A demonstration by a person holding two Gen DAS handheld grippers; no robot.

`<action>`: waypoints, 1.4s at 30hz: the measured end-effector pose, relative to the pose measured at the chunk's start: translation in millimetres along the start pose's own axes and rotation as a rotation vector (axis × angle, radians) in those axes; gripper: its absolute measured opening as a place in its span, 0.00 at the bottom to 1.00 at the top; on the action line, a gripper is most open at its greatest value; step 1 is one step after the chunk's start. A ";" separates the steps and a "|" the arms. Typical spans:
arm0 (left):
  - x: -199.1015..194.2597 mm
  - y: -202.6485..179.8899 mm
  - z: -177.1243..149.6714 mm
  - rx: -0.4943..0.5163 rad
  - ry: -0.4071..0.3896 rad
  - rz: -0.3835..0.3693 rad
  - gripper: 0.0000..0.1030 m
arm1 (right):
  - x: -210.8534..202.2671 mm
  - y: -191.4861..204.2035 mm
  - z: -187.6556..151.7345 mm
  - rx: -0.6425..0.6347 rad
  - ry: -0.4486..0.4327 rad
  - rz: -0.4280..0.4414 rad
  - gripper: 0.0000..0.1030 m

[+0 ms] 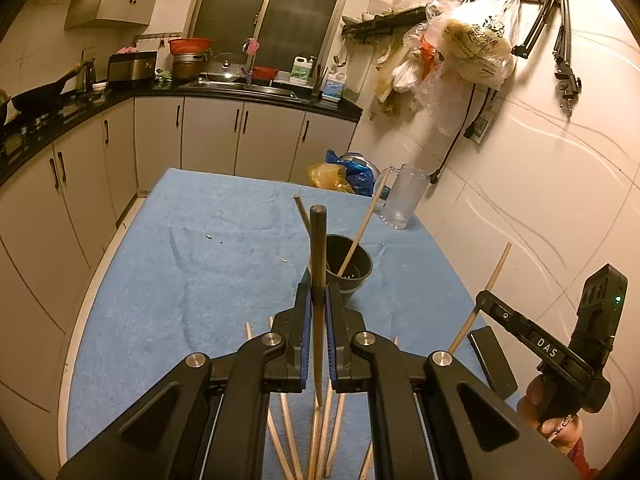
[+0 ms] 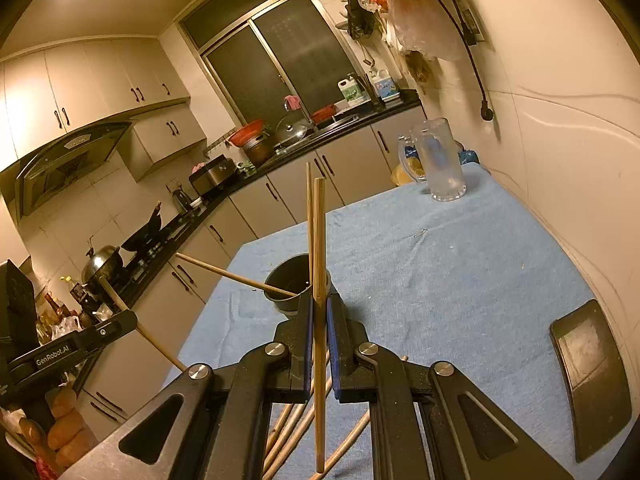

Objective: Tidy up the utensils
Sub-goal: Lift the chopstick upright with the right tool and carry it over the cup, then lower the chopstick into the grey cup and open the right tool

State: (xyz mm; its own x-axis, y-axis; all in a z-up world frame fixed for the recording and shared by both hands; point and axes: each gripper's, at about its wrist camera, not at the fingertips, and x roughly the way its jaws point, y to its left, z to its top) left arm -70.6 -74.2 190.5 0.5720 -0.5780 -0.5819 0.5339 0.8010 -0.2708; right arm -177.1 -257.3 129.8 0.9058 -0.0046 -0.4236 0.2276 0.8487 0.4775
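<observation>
My left gripper point(image 1: 318, 300) clenches a dark chopstick point(image 1: 318, 264) upright before the black cup point(image 1: 352, 268); only the right view shows my right gripper point(image 2: 319, 312) pinching a pale chopstick point(image 2: 319, 280).

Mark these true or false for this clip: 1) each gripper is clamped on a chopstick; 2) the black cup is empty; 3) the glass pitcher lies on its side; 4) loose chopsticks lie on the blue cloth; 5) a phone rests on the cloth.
1) True: the left gripper is shut on a dark chopstick, the right gripper on a light chopstick.
2) False: the black cup already holds chopsticks.
3) False: the glass pitcher stands upright.
4) True: loose chopsticks lie on the blue cloth.
5) True: the phone.
</observation>
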 end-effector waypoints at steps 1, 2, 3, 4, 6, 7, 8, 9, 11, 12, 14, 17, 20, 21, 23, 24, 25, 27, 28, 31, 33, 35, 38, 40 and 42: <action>-0.3 -1.0 0.7 0.002 0.000 -0.001 0.06 | -0.3 -0.3 0.5 0.002 -0.001 0.000 0.07; -0.5 -2.6 1.8 0.005 0.000 -0.004 0.06 | -0.6 -0.3 1.2 0.005 -0.002 0.000 0.07; -1.2 -3.2 2.9 0.007 0.000 -0.008 0.06 | -0.9 -0.4 1.9 0.006 -0.004 0.002 0.07; -1.6 -4.5 4.6 0.010 -0.001 -0.011 0.06 | -1.5 0.1 2.8 0.005 -0.006 0.004 0.07; -2.7 -8.5 10.0 0.019 -0.007 -0.009 0.06 | -2.8 0.8 4.7 0.003 -0.012 0.003 0.07; -3.5 -10.1 11.8 0.023 -0.011 -0.010 0.06 | -3.3 1.4 5.9 0.001 -0.014 0.005 0.07; -4.4 -12.1 14.3 0.027 -0.014 -0.012 0.06 | -4.2 1.9 7.2 -0.002 -0.016 0.007 0.07; -5.6 -14.8 17.9 0.033 -0.020 -0.014 0.06 | -5.0 2.4 8.9 -0.004 -0.020 0.007 0.07; -7.9 -18.6 22.8 0.043 -0.030 -0.015 0.06 | -6.8 3.3 13.5 -0.008 -0.029 0.008 0.07; -8.7 -20.9 27.0 0.050 -0.035 -0.018 0.06 | -7.8 3.8 16.5 -0.009 -0.036 0.009 0.07; -9.3 -24.7 32.2 0.058 -0.044 -0.018 0.06 | -9.6 5.8 21.7 -0.014 -0.050 0.010 0.07; -9.6 -31.0 40.9 0.071 -0.054 -0.022 0.06 | -10.7 7.5 29.2 -0.017 -0.060 0.015 0.07; -7.8 -36.0 50.5 0.075 -0.060 -0.026 0.06 | -11.4 11.7 38.3 -0.028 -0.073 0.016 0.07; -7.3 -37.1 53.9 0.075 -0.063 -0.029 0.06 | -11.7 13.4 42.1 -0.030 -0.080 0.017 0.07; -6.0 -39.0 60.4 0.078 -0.068 -0.027 0.06 | -12.3 16.4 49.5 -0.034 -0.095 0.018 0.07; -5.2 -39.9 62.9 0.079 -0.071 -0.026 0.06 | -12.0 18.6 54.0 -0.039 -0.104 0.019 0.07; -5.3 -40.7 65.7 0.080 -0.074 -0.027 0.06 | -12.1 20.4 57.4 -0.041 -0.111 0.019 0.07; -5.3 -42.4 73.3 0.080 -0.085 -0.028 0.06 | -11.0 24.2 65.1 -0.044 -0.124 0.024 0.07; -4.9 -43.4 76.7 0.079 -0.089 -0.029 0.06 | -10.2 26.3 68.5 -0.047 -0.132 0.023 0.07; -2.6 -47.5 87.7 0.085 -0.101 -0.029 0.06 | -6.4 30.5 78.1 -0.042 -0.145 0.030 0.07; -1.5 -49.4 95.5 0.092 -0.116 -0.021 0.06 | -3.8 34.2 84.2 -0.043 -0.159 0.030 0.07; 0.4 -52.4 103.4 0.092 -0.126 -0.022 0.06 | -0.4 36.7 91.5 -0.041 -0.163 0.032 0.07; 3.7 -52.1 112.6 0.088 -0.142 -0.016 0.06 | 5.1 40.4 101.7 -0.041 -0.180 0.029 0.07; 7.0 -50.5 119.1 0.080 -0.154 -0.015 0.06 | 8.9 42.3 108.3 -0.039 -0.187 0.030 0.07; 10.9 -48.0 123.8 0.068 -0.162 -0.011 0.06 | 12.8 44.0 112.9 -0.040 -0.200 0.026 0.07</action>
State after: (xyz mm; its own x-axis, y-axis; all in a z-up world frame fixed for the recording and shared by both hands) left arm -12.9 -138.2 292.1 0.6558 -0.6088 -0.4464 0.5787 0.7852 -0.2206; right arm -115.2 -279.8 232.2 0.9650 -0.0839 -0.2483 0.1923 0.8703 0.4534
